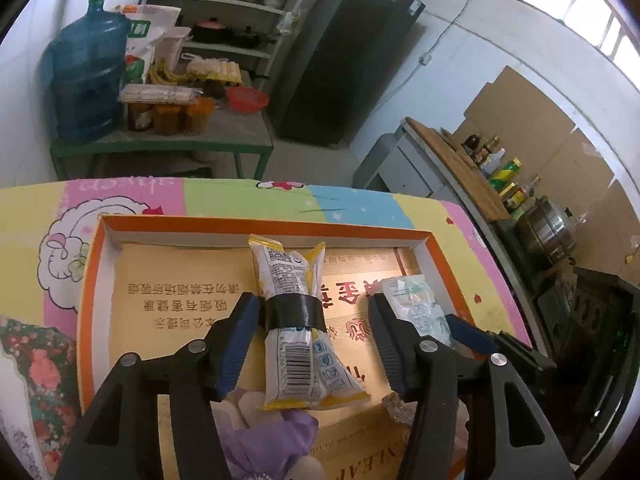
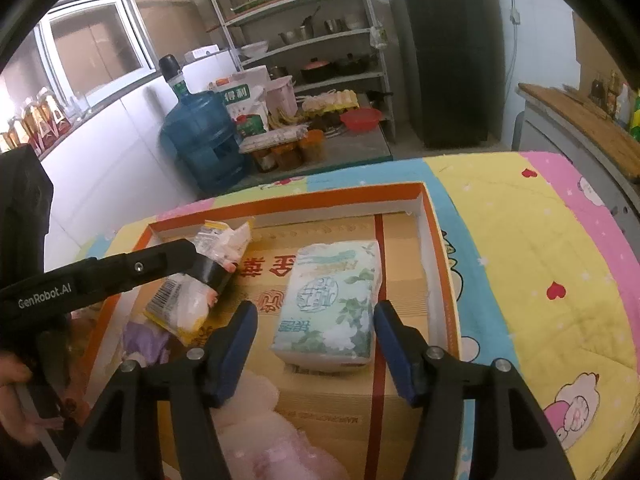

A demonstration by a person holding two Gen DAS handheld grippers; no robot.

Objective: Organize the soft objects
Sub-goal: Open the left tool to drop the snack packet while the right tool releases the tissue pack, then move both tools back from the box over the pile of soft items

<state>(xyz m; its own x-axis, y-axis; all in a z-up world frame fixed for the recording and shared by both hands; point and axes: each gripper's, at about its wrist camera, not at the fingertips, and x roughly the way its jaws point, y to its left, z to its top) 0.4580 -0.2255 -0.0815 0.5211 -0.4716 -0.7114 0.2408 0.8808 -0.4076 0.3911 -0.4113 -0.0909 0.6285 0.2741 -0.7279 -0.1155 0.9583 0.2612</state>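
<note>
Through the left wrist camera we see the left tool (image 1: 312, 344) spread wide, its blue pads standing on either side of a snack packet bound with black tape (image 1: 294, 320). The left pad seems to brush the tape band; the right pad is clear of it, so nothing is clamped. The packet lies on the floor of the orange-rimmed box (image 1: 264, 226), running straight away from the tool. Below the jaws this view alone shows a purple soft thing (image 1: 264, 440) at the near end of the box, and off to the right of the tool a part of the tissue pack (image 1: 416, 304) with the right tool's dark body behind it.

The right wrist camera gives us what the left one cannot: the whole tissue pack (image 2: 332, 304), with its green flower print, lying flat in the box (image 2: 436, 232) between the pads of the right tool (image 2: 316, 344). That tool is also wide; both pads sit just beside the pack's near end, and we cannot tell for certain whether they touch it, though no squeeze shows. To the left of this tool we see the left tool (image 2: 208, 268) from the side, reaching down over the taped packet (image 2: 188, 300), and a hand (image 2: 16, 396) at the frame's left edge gripping its handle. A pale pink soft thing (image 2: 256, 432) lies under the right tool's near jaws. The box rests on a patterned quilt (image 2: 520, 260) that covers the desk.
</note>
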